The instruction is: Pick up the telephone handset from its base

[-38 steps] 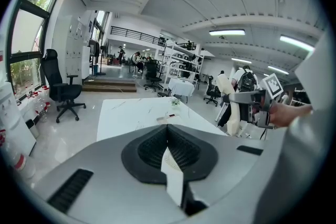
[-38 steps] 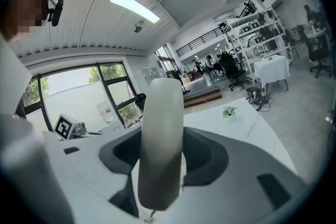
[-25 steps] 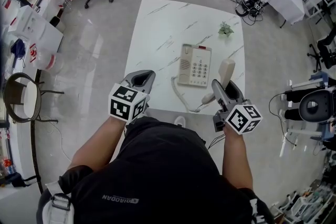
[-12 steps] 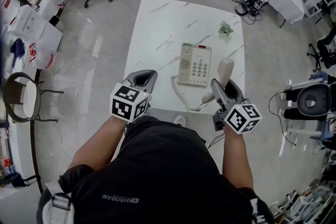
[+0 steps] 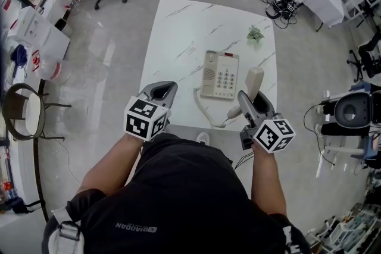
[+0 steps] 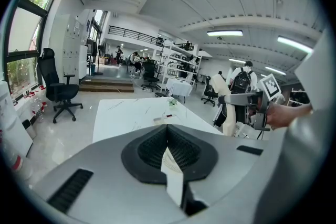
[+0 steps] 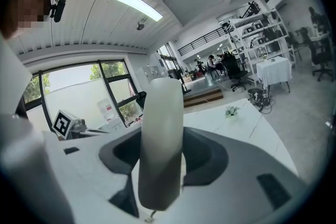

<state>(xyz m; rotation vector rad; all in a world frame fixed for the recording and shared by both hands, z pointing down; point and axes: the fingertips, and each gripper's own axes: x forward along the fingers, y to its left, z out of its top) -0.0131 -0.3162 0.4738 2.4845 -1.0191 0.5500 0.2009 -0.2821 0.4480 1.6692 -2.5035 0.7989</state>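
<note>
Our right gripper (image 5: 255, 101) is clamped on the handset (image 5: 255, 80), which we hold upright, off the base (image 5: 221, 74) and just to its right above the table (image 5: 178, 33). The cord (image 5: 201, 105) curls along the base's near side. Our left gripper (image 5: 161, 90), jaws together on nothing, hovers at the table's near edge.

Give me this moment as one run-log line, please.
right gripper: shut on handset, off base | left gripper: shut, empty | cord: on table

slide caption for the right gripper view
Right gripper shut on the cream telephone handset, held upright, white table behind.
</note>
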